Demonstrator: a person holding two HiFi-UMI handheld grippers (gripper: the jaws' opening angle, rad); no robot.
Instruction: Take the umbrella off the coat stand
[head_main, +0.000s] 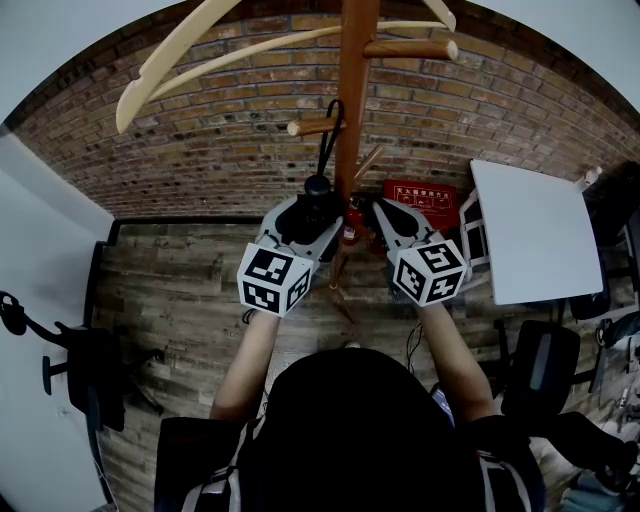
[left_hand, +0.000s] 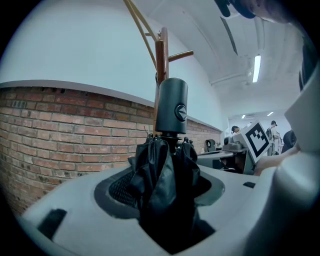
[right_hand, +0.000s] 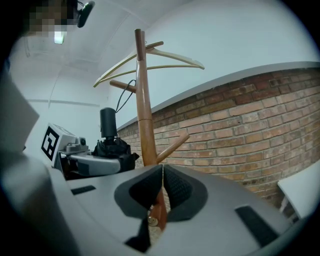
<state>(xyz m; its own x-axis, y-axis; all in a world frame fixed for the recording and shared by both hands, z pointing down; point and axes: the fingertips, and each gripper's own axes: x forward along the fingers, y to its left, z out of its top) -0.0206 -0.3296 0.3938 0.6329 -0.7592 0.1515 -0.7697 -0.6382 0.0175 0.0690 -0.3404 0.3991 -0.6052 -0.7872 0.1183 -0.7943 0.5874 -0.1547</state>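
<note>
A folded black umbrella (head_main: 318, 196) stands upright beside the wooden coat stand pole (head_main: 352, 100). Its thin wrist strap (head_main: 328, 135) rises in a loop to a short peg (head_main: 312, 127) on the pole. My left gripper (head_main: 312, 215) is shut on the umbrella. In the left gripper view the bunched canopy (left_hand: 165, 185) fills the gap between the pads, and the handle (left_hand: 171, 107) sticks up above them. My right gripper (head_main: 385, 215) is just right of the pole, shut and holding nothing. In the right gripper view its pads (right_hand: 176, 189) meet in front of the pole (right_hand: 145, 110).
A pale wooden hanger (head_main: 250, 50) hangs across the top of the stand, with more pegs (head_main: 410, 48) above. A brick wall (head_main: 200, 150) runs behind. A red box (head_main: 420, 195) and a white table (head_main: 535, 230) stand at right, and dark chairs (head_main: 80, 370) at left.
</note>
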